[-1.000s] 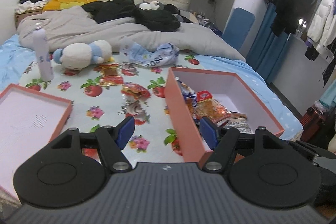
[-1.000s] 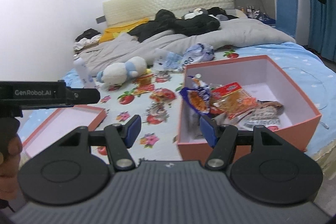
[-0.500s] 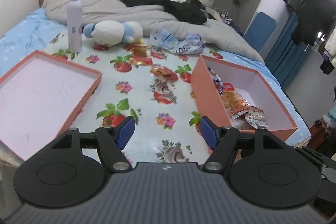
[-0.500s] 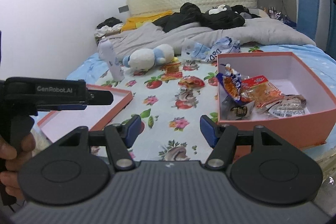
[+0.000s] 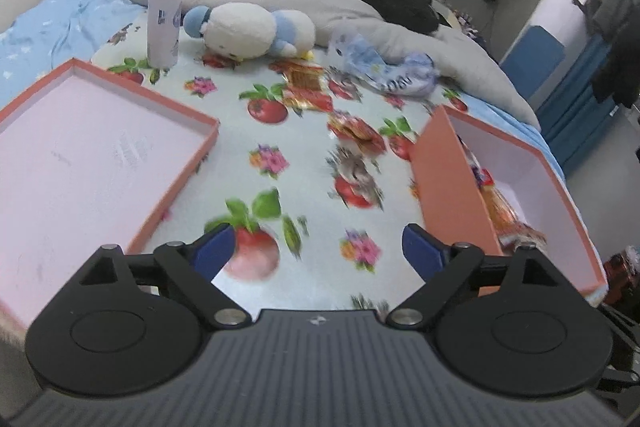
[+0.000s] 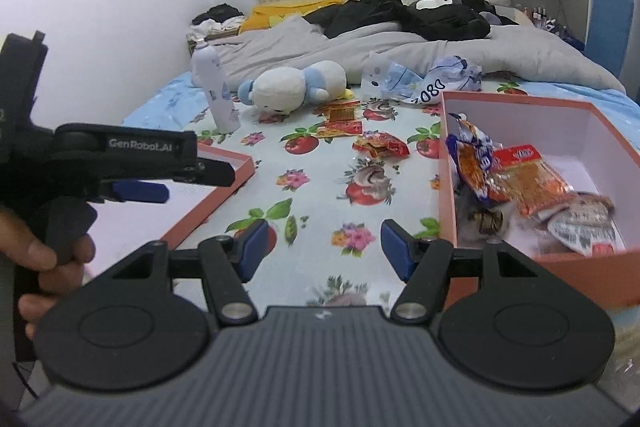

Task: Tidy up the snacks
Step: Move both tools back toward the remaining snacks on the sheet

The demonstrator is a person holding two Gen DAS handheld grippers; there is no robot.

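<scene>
- Left gripper (image 5: 316,247): fingers spread wide, nothing between them, hovering over the fruit-print tablecloth (image 5: 280,187).
- Right gripper (image 6: 323,247): also wide apart and empty, above the same cloth, just left of the orange box (image 6: 452,195).
- Loose snacks are still out on the cloth: a crinkled red-orange packet (image 6: 380,145) near the box's far left corner, and flat red/gold packets (image 6: 340,121) further back, near the plush toy (image 6: 292,87).
- The box already holds several packets (image 6: 528,183): a blue-orange one upright against the left wall, the rest lying in a pile.
- Handling, my read: foil/plastic sachets, light, thin, floppy, slick. Contents are probably brittle, so pinch lightly.
- Grip point: a raised crimped edge or wrinkle. The crinkled packet offers one; the flat ones lie flush on the cloth and are harder to get under.
- The cloth looks glossy, probably vinyl. Packets may slide when nudged.
- The box is rigid card, orange outside, white inside, with deep straight walls. Drop items from above the rim.
- The box lid (image 5: 80,155) lies open side up on the left, shallow, same card.
- A white spray can (image 5: 165,3) stands upright behind the lid, and a crumpled blue-white bag (image 5: 384,75) lies beyond the snacks. It may be rubbish or a snack; I can't tell.
</scene>
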